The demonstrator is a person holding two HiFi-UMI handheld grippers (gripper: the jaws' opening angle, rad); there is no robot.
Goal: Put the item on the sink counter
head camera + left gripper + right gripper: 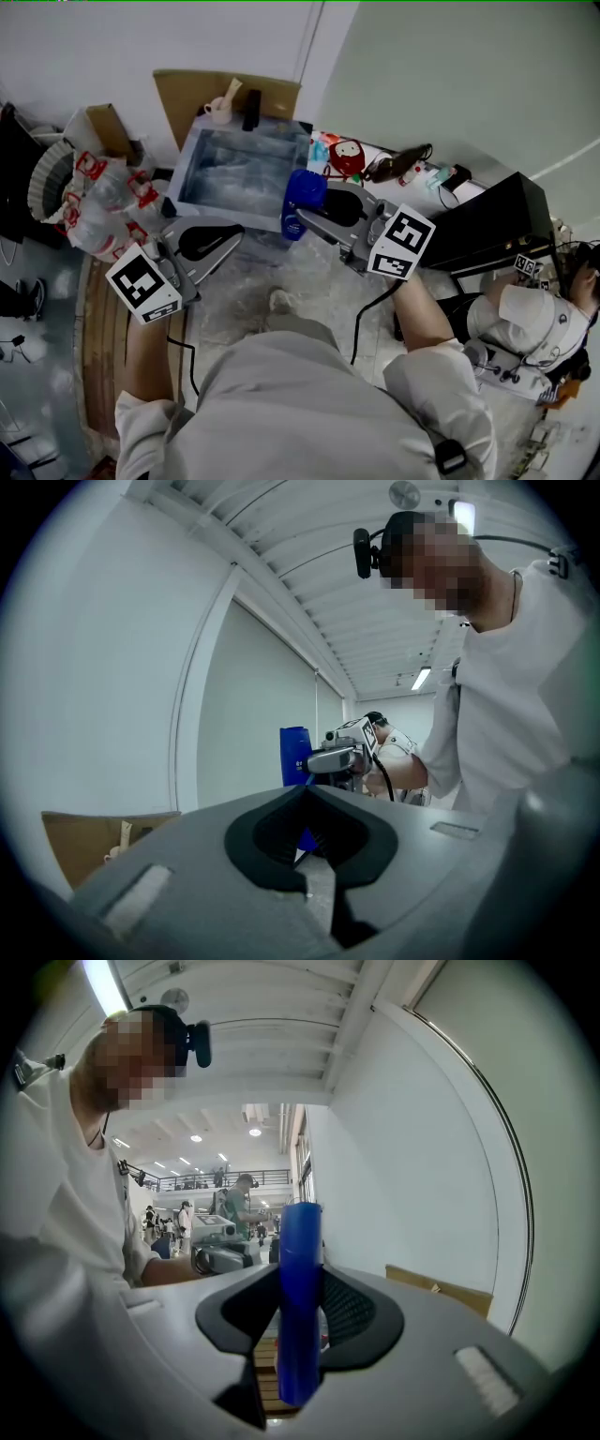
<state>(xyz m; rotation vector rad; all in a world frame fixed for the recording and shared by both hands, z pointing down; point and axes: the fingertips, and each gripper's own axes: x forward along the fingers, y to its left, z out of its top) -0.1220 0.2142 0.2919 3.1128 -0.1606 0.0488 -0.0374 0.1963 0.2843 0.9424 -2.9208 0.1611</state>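
Observation:
A tall blue bottle (302, 202) stands upright between the jaws of my right gripper (306, 208), which is shut on it. In the right gripper view the blue bottle (300, 1316) fills the gap of the right gripper (300, 1283). It hangs over the near right corner of the steel sink (202, 150). My left gripper (225, 242) sits below the sink's front edge, shut with nothing in it. In the left gripper view the left gripper (305, 794) has its tips touching, and the bottle (294, 757) shows beyond them.
On the counter right of the sink lie a red round item (349, 157) and small bottles (412, 169). A cardboard sheet (187, 98) leans behind the sink. A bag of red-and-white packs (103, 202) sits left, a black box (497, 220) right, where another person (530, 319) sits.

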